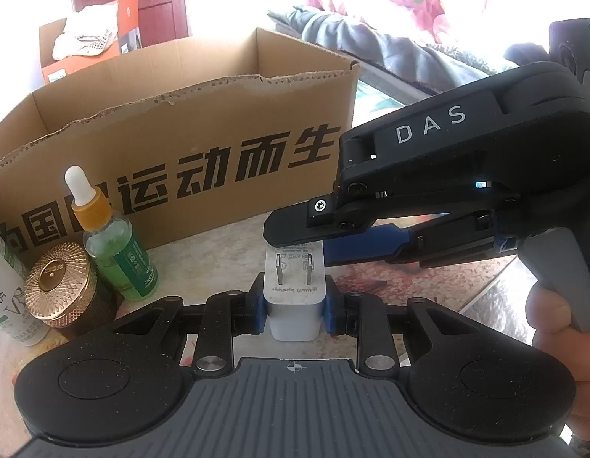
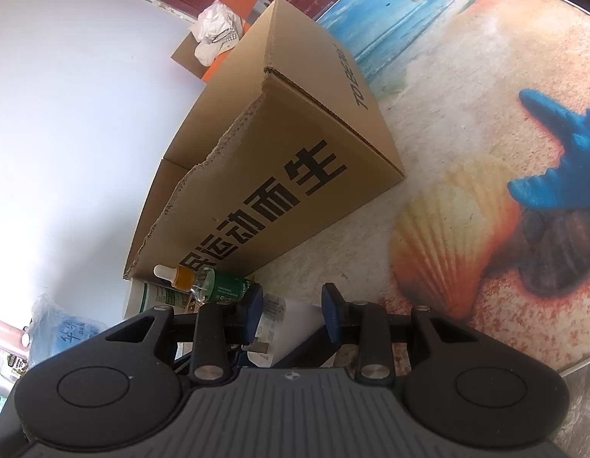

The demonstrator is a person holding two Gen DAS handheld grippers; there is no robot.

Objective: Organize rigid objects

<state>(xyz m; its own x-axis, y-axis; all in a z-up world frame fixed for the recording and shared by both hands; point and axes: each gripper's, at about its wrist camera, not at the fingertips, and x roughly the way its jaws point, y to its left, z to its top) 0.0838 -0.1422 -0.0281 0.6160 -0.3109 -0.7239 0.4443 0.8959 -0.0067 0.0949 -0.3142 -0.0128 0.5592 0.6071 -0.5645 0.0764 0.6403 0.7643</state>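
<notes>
Your left gripper point(image 1: 293, 311) clamped the white plastic two-pin charger point(image 1: 295, 301); your right gripper point(image 2: 292, 315) also pinched it. Opposed pulls risked dropping it beside the brown cardboard box point(image 1: 172, 145).

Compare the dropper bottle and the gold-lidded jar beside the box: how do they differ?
The dropper bottle is tall and slim; the gold-lidded jar is short and squat. The bottle is clear with green liquid and a green label; the jar looks dark under its lid. The bottle has a white bulb on an orange collar; the jar has a flat, patterned gold lid. Both stand upright in front of the cardboard box.
</notes>
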